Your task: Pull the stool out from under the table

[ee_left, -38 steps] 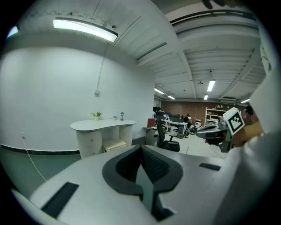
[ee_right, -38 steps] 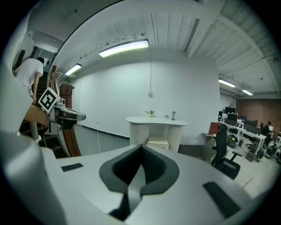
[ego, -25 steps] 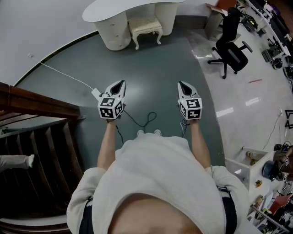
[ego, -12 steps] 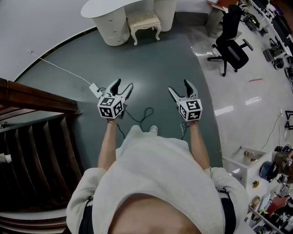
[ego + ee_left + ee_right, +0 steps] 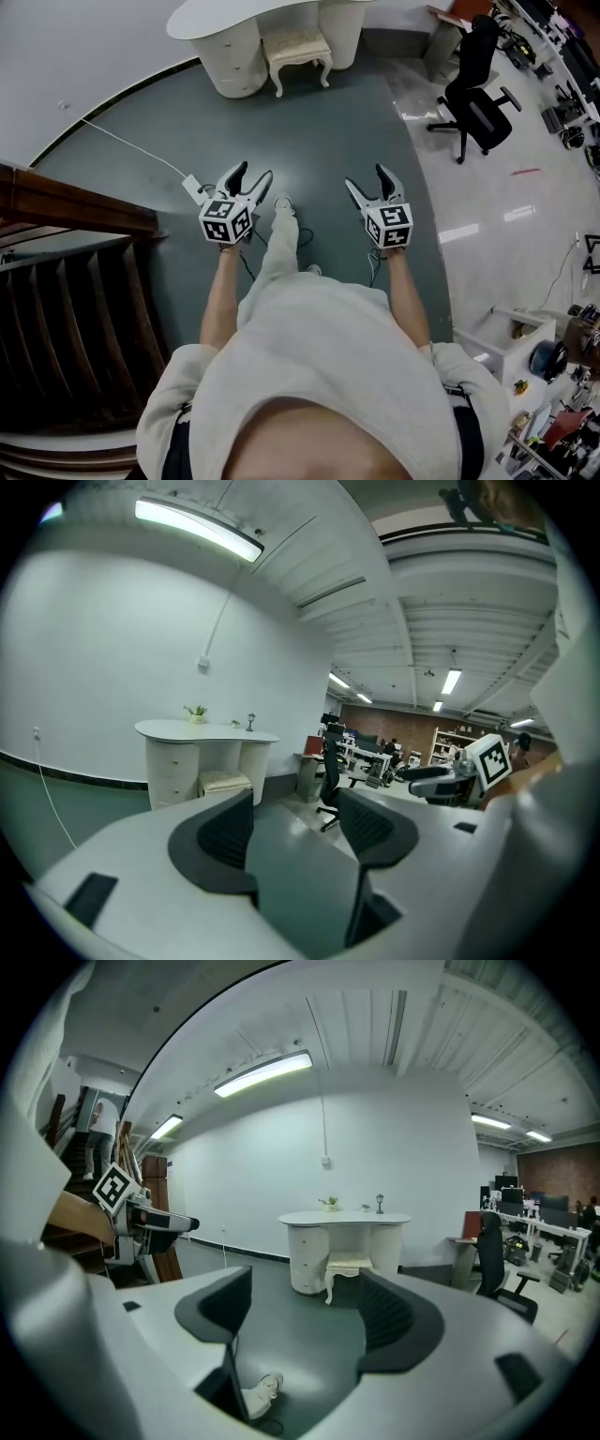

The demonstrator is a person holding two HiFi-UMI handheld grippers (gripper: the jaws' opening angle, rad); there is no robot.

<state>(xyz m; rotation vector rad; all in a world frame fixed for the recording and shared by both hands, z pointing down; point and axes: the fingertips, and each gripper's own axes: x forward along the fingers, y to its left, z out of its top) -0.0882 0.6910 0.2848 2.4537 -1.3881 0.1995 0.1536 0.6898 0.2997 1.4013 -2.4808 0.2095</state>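
The cream stool (image 5: 298, 49) stands tucked under the white curved table (image 5: 234, 19) at the far wall, well ahead of me. Both grippers hang in the air over the green floor, far short of it. My left gripper (image 5: 255, 172) is open with nothing between its jaws, and so is my right gripper (image 5: 365, 176). In the left gripper view the stool (image 5: 225, 782) and table (image 5: 206, 731) lie beyond the left jaw of the open gripper (image 5: 295, 803). The right gripper view frames the stool (image 5: 349, 1265) below the table (image 5: 345, 1218), between the spread jaws of that gripper (image 5: 305, 1283).
A black office chair (image 5: 478, 94) stands on the pale floor at right. A dark wooden staircase (image 5: 75, 281) fills the left side. A white cable (image 5: 131, 145) runs to a power strip (image 5: 194, 190). My foot (image 5: 283, 203) is stepping forward. A white shelf unit (image 5: 506, 337) stands at lower right.
Both grippers went from shut to open. The person has stepped toward the table, one foot now out in front between the grippers.
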